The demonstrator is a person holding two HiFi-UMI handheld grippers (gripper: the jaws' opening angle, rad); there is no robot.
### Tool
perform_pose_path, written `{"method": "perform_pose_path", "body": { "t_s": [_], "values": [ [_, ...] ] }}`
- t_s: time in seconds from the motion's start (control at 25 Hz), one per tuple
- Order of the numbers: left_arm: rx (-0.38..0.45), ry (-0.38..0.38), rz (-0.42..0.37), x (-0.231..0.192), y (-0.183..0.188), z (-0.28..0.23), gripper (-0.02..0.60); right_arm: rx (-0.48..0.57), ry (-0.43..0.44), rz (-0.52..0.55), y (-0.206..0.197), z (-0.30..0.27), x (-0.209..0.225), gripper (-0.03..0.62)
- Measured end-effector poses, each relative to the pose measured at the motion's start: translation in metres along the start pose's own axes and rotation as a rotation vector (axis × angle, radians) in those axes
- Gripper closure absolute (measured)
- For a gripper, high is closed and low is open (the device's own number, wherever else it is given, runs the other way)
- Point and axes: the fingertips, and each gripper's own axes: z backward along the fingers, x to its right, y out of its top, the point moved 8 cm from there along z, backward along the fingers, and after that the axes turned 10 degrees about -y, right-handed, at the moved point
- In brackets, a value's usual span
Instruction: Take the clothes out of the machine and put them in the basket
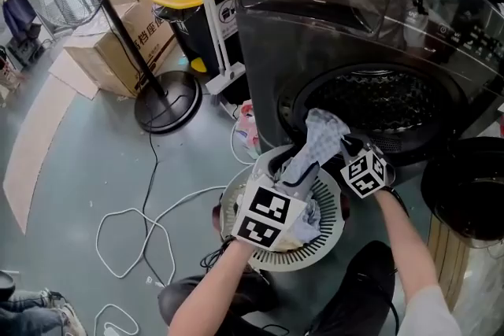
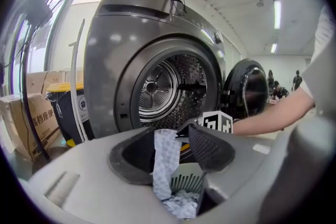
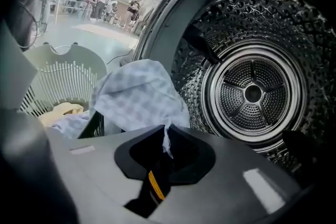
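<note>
The right gripper point(image 3: 167, 135) was clamped shut on the blue checked cloth point(image 3: 137, 96) at the drum point(image 3: 252, 93) mouth. The left gripper point(image 2: 171, 132) jaws stood apart around the cloth's hanging end, above the basket point(image 1: 315, 254) rim.

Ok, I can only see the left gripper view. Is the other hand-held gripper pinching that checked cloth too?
Observer: Yes. The right gripper view shows the right hand-held gripper shut on a bit of the pale blue checked cloth.
Operator: What else is in the basket?
Observer: A cream cloth lies in the round white slatted plastic basket.
Operator: Where does the basket stand?
Observer: The head view shows it on the grey floor, right before the dark grey washing machine.
</note>
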Motion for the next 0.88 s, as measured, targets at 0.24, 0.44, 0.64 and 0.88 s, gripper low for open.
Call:
{"method": "perform_pose_path", "body": {
  "t_s": [0.24, 0.44, 0.64, 0.88],
  "values": [
    [0.048, 0.055, 0.039, 0.0, 0.01, 0.022, 0.328, 0.079, 0.0, -0.023, 0.019, 0.027, -0.007, 0.568],
    [0.081, 0.075, 0.135, 0.0, 0.006, 0.033, 0.358, 0.209, 0.045, 0.0, 0.055, 0.06, -0.025, 0.568],
    [0.068, 0.08, 0.136, 0.007, -0.004, 0.04, 0.362, 0.34, 0.125, 0.066, 0.084, 0.103, -0.063, 0.568],
    [0.1, 0.101, 0.132, 0.004, 0.004, 0.048, 0.362, 0.462, 0.272, 0.074, 0.106, 0.151, -0.118, 0.568]
  ]
}}
